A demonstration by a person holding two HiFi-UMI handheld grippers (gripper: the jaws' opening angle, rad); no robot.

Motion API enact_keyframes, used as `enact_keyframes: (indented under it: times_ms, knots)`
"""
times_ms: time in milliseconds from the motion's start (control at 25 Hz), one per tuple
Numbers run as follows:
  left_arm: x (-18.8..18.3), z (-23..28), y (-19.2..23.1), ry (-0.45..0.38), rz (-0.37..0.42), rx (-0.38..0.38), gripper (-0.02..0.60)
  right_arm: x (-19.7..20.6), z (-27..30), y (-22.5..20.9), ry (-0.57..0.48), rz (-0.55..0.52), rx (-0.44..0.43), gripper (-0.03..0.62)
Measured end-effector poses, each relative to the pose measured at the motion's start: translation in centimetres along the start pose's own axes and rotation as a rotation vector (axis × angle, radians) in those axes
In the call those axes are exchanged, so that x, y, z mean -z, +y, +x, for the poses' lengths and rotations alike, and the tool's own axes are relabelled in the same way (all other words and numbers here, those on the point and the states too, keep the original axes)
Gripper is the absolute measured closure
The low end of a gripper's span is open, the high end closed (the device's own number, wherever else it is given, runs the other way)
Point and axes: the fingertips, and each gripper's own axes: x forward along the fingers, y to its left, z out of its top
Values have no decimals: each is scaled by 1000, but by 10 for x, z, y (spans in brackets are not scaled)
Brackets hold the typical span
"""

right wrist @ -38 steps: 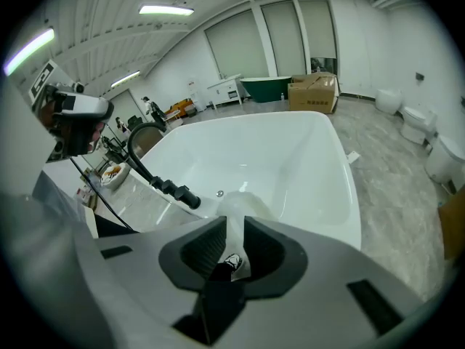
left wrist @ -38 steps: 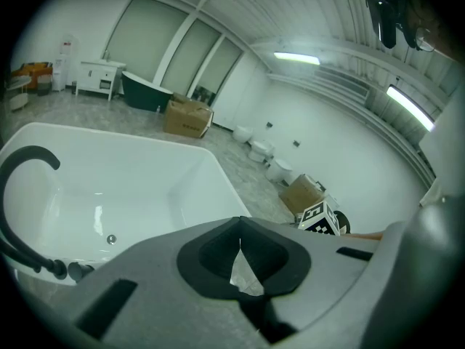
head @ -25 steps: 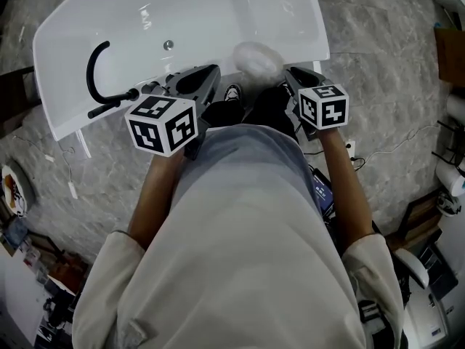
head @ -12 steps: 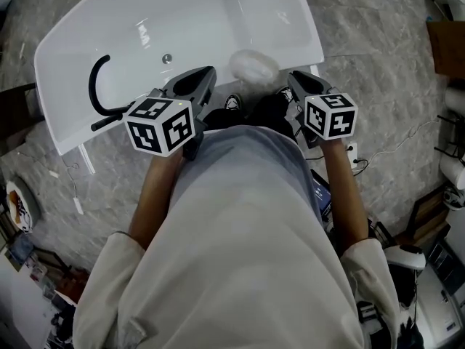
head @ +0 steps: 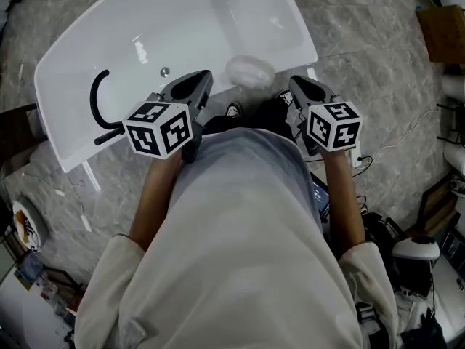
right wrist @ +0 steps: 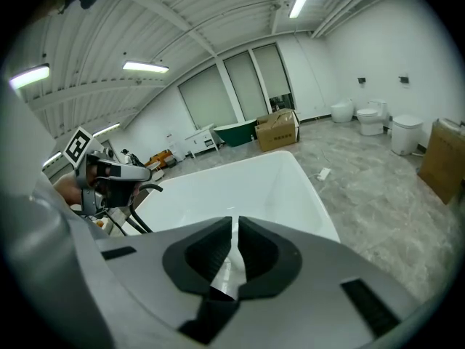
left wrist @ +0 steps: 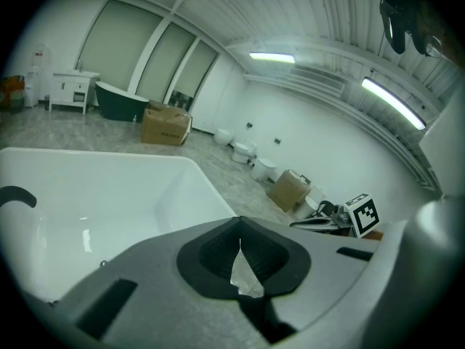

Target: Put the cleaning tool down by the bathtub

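Head view: the cleaning tool [head: 251,71], a pale rounded puff, lies at the near rim of the bathtub [head: 182,20]. I can't tell whether it is on the rim or just inside. It sits between my left gripper [head: 203,78] and right gripper [head: 296,83], and neither touches it. It looks set down. My guess is soft, light and squashy, possibly slick if wet. If I retake it, I'd pinch across the bulk, deep in the pads.

Left gripper view: jaws together, nothing held, white tub wall beyond.

Right gripper view: jaws closing, down to a narrow slit, nothing between them, tub ahead.
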Motion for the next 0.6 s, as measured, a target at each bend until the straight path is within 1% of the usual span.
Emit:
enact_keyframes:
  times_ms: [240, 440, 600]
  knots:
    - [-1, -9, 4, -12, 15, 10, 577, -3, -19, 12, -59, 38, 25, 567]
    - [-7, -17, 4, -66, 31, 25, 577, -3, -31, 16, -102, 46, 70, 572]
    - [-3, -17, 7, -52, 53, 15, 577, -3, -31, 22, -120, 52, 78, 582]
